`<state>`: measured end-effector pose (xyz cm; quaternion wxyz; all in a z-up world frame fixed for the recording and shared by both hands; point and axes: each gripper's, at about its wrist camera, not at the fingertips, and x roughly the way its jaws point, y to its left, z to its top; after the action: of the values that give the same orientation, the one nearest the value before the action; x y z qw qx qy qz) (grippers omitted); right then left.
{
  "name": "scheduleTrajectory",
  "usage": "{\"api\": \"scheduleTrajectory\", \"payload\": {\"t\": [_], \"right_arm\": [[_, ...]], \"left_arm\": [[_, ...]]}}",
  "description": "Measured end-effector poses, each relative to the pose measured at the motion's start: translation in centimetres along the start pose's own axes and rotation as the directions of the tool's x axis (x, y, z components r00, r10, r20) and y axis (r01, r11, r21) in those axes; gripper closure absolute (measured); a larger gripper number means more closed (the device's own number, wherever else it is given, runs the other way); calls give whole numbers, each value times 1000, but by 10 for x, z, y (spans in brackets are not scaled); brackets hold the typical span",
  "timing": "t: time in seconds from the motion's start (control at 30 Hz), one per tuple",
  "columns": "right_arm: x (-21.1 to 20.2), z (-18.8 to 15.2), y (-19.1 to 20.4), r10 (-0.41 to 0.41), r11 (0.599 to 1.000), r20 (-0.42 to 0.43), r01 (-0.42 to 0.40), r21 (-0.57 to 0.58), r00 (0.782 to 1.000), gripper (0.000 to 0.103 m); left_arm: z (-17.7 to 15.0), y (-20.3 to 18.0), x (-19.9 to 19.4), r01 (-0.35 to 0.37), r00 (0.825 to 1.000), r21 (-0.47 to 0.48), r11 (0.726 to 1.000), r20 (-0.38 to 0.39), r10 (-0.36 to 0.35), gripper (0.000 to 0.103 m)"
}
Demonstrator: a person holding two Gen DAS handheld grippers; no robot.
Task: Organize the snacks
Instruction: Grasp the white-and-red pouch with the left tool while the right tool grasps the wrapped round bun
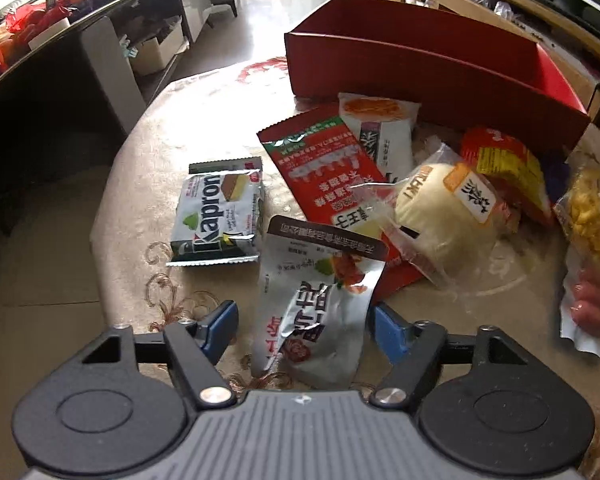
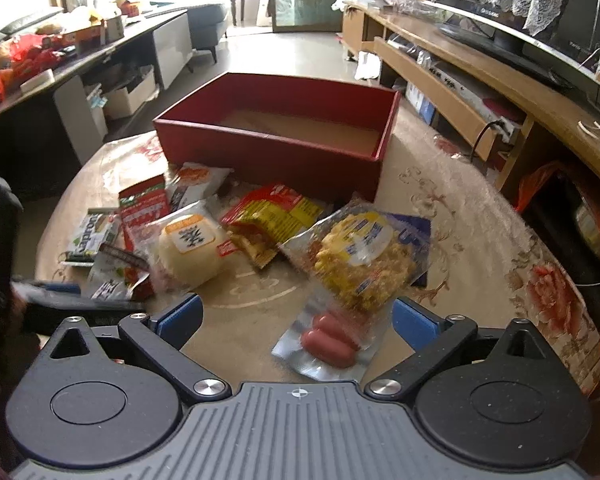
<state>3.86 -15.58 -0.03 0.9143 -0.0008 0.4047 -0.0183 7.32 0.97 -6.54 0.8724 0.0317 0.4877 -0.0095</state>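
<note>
The left gripper is hovering over the table with its blue pads standing apart around a crumpled silver packet; the right pad sits at the foil's edge, the left pad is clear of it, so nothing is being clamped. Just beyond the packet, a red sachet, a green wafer pack and a wrapped round bun are lying loose on the patterned cloth. The right gripper is hanging with its jaws wide apart over a clear sausage pack, not touching it, with a yellow noodle packet resting just behind. The red box is sitting empty at the far side of the snacks.
</note>
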Motion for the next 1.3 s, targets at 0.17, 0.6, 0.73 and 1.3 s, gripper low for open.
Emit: {"api": "scheduleTrajectory", "payload": {"t": [0.17, 0.6, 0.73, 1.3], "right_arm": [[3, 16, -8, 11, 997, 17, -12, 73, 1000, 2], [58, 52, 65, 160, 943, -94, -181, -280, 983, 1], [79, 58, 72, 232, 892, -185, -285, -352, 955, 2], [97, 46, 54, 281, 887, -299, -366, -281, 912, 31]], "left_arm": [[-5, 9, -4, 35, 999, -33, 999, -14, -35, 49], [-10, 28, -10, 156, 984, -100, 983, -65, -163, 51], [-10, 29, -10, 165, 982, -98, 981, -71, -172, 51], [-8, 33, -16, 176, 981, -114, 978, -66, -184, 50]]}}
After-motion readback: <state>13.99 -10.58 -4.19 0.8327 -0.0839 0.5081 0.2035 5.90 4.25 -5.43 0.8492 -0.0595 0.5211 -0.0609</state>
